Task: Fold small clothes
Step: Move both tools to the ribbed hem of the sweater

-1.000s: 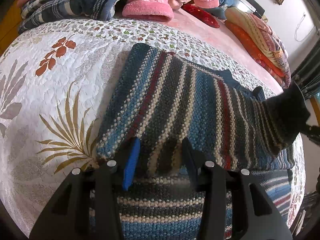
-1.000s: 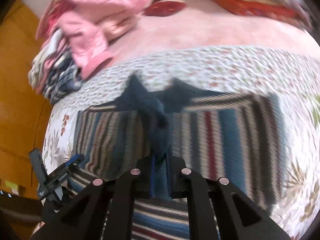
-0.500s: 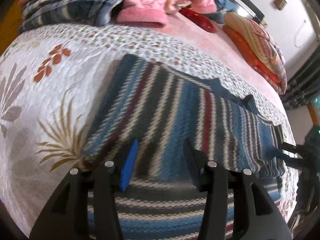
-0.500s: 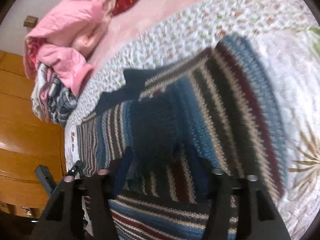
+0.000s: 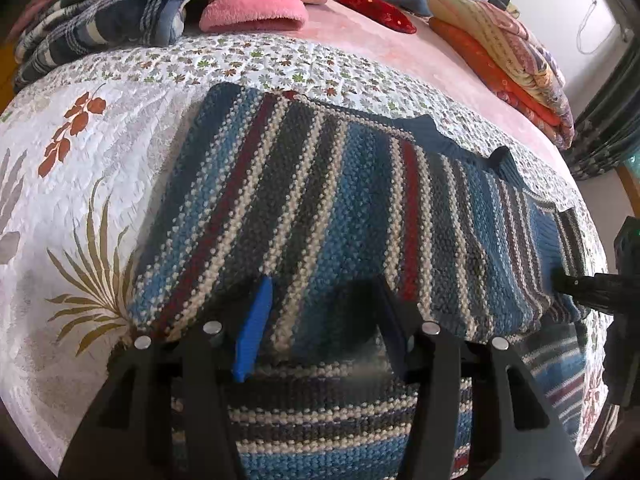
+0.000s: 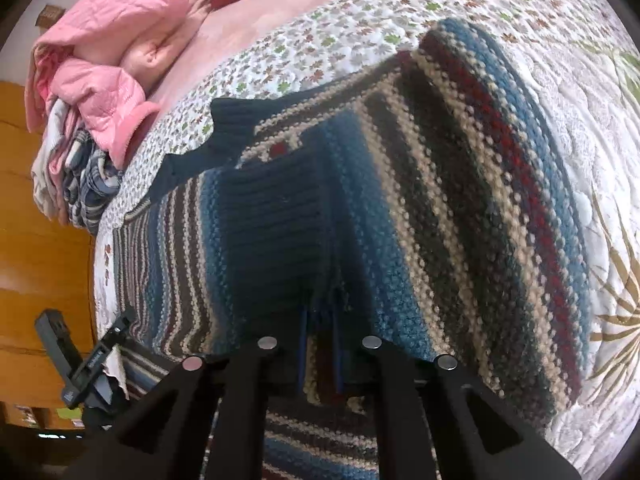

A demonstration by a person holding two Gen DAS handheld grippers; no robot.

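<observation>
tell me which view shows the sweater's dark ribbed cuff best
The right wrist view: the dark ribbed cuff fills the middle, sharp, lying on the striped sweater just ahead of the fingers. The left wrist view shows only a thin sliver at far right.

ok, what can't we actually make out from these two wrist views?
- Left wrist view: the striped sweater's near hem is hidden behind the left tool.
- Right wrist view: the right tool's tips are buried in knit; the grip cannot be confirmed.
- Left wrist view: the right tool is cut off by the right edge.
- Both views: the pink jacket and the pile behind it are cut by the frame's rim.
</observation>
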